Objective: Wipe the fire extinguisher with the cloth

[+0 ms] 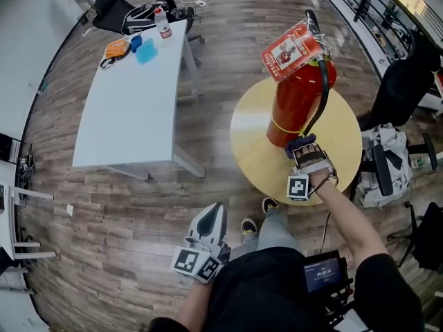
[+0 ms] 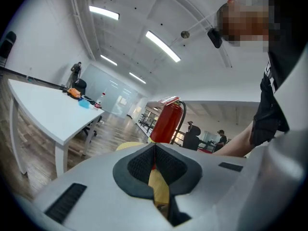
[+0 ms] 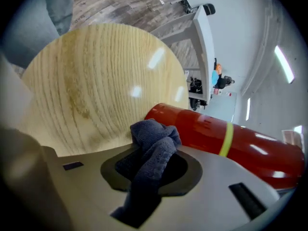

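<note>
We look steeply down on a brown wood-plank floor [image 1: 228,68]. At the upper left stands a long white table [image 1: 124,109], and at its far end lie an orange object, a blue object and a small bottle [image 1: 163,25]. To the right of it is a round, pale wooden table [image 1: 252,154].

The red fire extinguisher [image 1: 296,99] stands upright on the round table, toward its far side. A yellow band circles the cylinder low down. A black hose [image 1: 320,95] runs down its right side, and a red and white tag [image 1: 287,50] hangs at its top.

Our right arm reaches forward over the near edge of the round table. The right gripper [image 1: 304,151] sits at the foot of the extinguisher. In the right gripper view, its jaws are clamped on a bunched dark blue cloth [image 3: 153,150]. The cloth bulges out past the jaw tips, at or just beside the lower red body. We cannot tell whether cloth and cylinder touch.

The left gripper [image 1: 211,220] is held low and close to our body, over the floor and well apart from both tables. In the left gripper view, its jaws [image 2: 155,160] are brought together with nothing between them. They point toward the extinguisher across the room.
</note>
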Available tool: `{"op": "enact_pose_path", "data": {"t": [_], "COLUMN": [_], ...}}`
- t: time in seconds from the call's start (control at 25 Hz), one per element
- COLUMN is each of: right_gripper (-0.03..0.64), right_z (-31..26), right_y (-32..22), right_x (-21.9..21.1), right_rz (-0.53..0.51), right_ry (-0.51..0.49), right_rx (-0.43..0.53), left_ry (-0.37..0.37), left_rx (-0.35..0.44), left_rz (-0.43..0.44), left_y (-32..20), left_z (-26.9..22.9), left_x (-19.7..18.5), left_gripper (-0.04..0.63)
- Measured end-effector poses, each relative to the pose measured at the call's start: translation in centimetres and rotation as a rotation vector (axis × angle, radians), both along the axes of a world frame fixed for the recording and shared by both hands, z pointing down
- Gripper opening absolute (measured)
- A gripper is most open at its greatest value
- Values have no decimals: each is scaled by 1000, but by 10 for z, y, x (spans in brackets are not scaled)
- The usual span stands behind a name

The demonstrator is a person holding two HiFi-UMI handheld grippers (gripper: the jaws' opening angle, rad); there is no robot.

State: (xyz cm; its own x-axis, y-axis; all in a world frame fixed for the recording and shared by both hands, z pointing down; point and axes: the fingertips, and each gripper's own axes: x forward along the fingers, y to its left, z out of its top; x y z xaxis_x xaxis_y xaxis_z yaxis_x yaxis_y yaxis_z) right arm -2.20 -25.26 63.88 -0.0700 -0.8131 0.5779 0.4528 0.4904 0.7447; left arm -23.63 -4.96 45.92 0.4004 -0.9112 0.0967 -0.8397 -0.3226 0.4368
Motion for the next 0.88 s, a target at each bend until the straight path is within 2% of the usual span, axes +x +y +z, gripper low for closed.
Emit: {"op": "enact_pose_path", "data": {"t": [0.04, 0.08, 0.2, 0.28, 0.48, 0.56, 0.64, 0.76, 0.88], "right_gripper": [98, 98, 98, 98, 98, 98, 98, 99, 100], "right_z": [-14, -27, -68, -108, -242, -295, -338, -382, -406], "right_y": [1, 3, 12, 16, 20, 20, 11, -13, -36], "right_x": [-8, -12, -13, -17, -42, -51, -54, -56, -51], "right_rz": [-36, -66, -157, -219, -364, -386, -337, -196, -67], "right_ry": [-78, -113, -76, -95, -307, -431, -616, -927, -1233], "right_rx": [27, 49, 113, 192, 384, 413, 344, 144, -12], "left_ry": [0, 1, 6, 8, 10, 10, 9, 3, -5], "left_rx": [5, 9, 22, 38, 64, 70, 82, 99, 112], "left_rz": [21, 39, 84, 113, 149, 151, 155, 153, 145], "left_y": [-5, -9, -20, -26, -38, -41, -43, -43, -40], "left_z": [0, -1, -8, -12, -23, -27, -32, -39, -41], "left_x": [6, 12, 29, 39, 53, 55, 57, 58, 53], "left_gripper": [23, 23, 23, 23, 23, 23, 23, 23, 23]}}
